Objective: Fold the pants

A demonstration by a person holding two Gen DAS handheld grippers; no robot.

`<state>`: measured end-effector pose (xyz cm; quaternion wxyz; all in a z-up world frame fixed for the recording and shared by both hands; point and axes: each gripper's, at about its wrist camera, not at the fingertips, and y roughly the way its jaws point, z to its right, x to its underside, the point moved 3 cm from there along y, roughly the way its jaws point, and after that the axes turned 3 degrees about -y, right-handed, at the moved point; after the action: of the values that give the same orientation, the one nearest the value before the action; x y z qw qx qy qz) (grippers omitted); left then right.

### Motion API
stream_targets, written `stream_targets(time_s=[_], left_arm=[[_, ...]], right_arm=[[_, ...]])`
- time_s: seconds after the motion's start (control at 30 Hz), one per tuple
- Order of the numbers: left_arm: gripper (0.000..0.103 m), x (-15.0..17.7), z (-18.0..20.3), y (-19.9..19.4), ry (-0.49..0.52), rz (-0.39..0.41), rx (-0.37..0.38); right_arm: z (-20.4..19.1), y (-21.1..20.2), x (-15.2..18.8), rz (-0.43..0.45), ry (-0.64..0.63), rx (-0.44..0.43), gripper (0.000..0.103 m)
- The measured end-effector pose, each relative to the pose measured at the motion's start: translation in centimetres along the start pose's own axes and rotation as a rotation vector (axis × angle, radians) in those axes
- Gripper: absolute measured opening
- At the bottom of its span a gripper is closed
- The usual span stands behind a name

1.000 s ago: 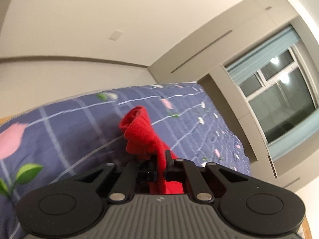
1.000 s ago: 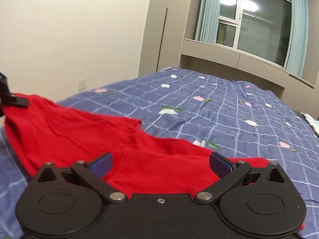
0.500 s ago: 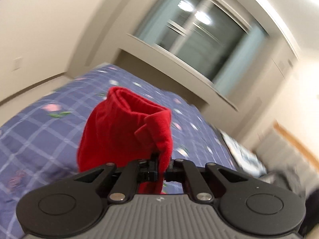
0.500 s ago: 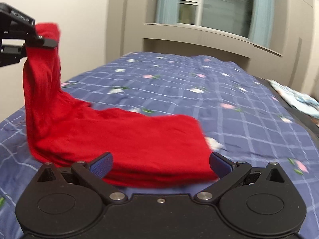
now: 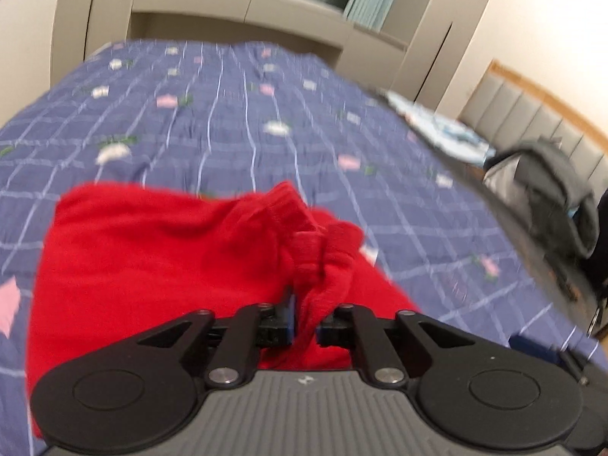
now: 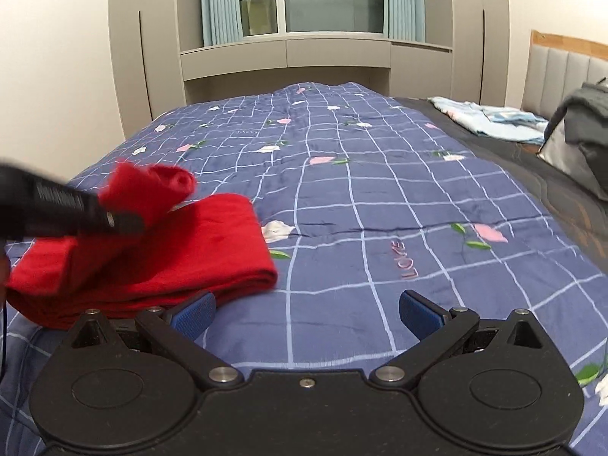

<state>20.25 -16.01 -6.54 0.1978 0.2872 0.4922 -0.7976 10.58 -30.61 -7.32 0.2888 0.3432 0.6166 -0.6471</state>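
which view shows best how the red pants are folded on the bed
The right wrist view: the pants lie as a flat folded stack on the bed, edges visible, one end lifted in the left gripper. The left wrist view shows them close and blurred, fabric bunched between that gripper's fingers.

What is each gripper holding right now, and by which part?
The left gripper, jaws just opening, has the red pants' bunched elastic end between its fingers. The right gripper is open and holds nothing.
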Motion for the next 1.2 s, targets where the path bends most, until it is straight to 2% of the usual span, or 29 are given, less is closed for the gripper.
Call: stream_targets(time_s=[0.03,0.07,0.1,0.13,0.17,0.2,0.33,0.4,0.5,0.57,0.77,0.93,1.2], left_arm=[[0.014,0.4,0.1,0.0,-0.001,-0.010,-0.006],[0.022,0.6,-0.2,0.0,-0.005,-0.013,-0.005],[0.036,0.6,-0.4,-0.3,-0.012,-0.019,0.004],[0.045,0.6,-0.5,-0.5,-0.027,-0.026,0.017],[0.060,0.7,-0.7,-0.8,-0.045,-0.029,0.029],[0.066,0.8,-0.8,-1.1,-0.059,-0.025,0.036],[0.076,0.9,-1.1,-1.9,-0.077,-0.020,0.052],[0.088,1.0,-1.4,-2.7,-0.103,-0.009,0.053],[0.098,0.6,-2.3,-3.7,-0.147,0.022,0.037],[0.101,0.6,-3.2,-4.7,-0.176,0.036,-0.016],[0.102,0.6,-6.4,-7.2,-0.244,0.069,-0.185],[0.102,0.8,-8.8,-8.4,-0.281,0.070,-0.248],[0.102,1.7,-11.3,-8.9,-0.325,0.050,-0.279]], right_arm=[[0.0,0.0,0.1,-0.003,0.002,-0.002,0.103],[0.0,0.0,0.2,-0.007,0.001,-0.003,0.103],[0.0,0.2,0.3,-0.011,0.000,-0.004,0.103],[0.0,0.3,0.3,-0.015,0.000,-0.005,0.102],[-0.1,0.4,0.4,-0.020,0.001,-0.006,0.102],[-0.1,0.5,0.5,-0.024,0.002,-0.007,0.102],[-0.1,0.9,1.1,-0.046,0.011,-0.003,0.102],[-0.1,1.0,1.4,-0.053,0.016,-0.006,0.102],[-0.2,1.1,1.5,-0.055,0.013,-0.018,0.102],[-0.4,1.3,1.6,-0.061,0.005,-0.026,0.102],[-1.4,1.5,2.1,-0.066,-0.025,-0.056,0.102],[-2.2,1.7,2.3,-0.075,-0.046,-0.063,0.102],[-2.8,1.0,1.6,-0.036,-0.059,-0.101,0.103]])
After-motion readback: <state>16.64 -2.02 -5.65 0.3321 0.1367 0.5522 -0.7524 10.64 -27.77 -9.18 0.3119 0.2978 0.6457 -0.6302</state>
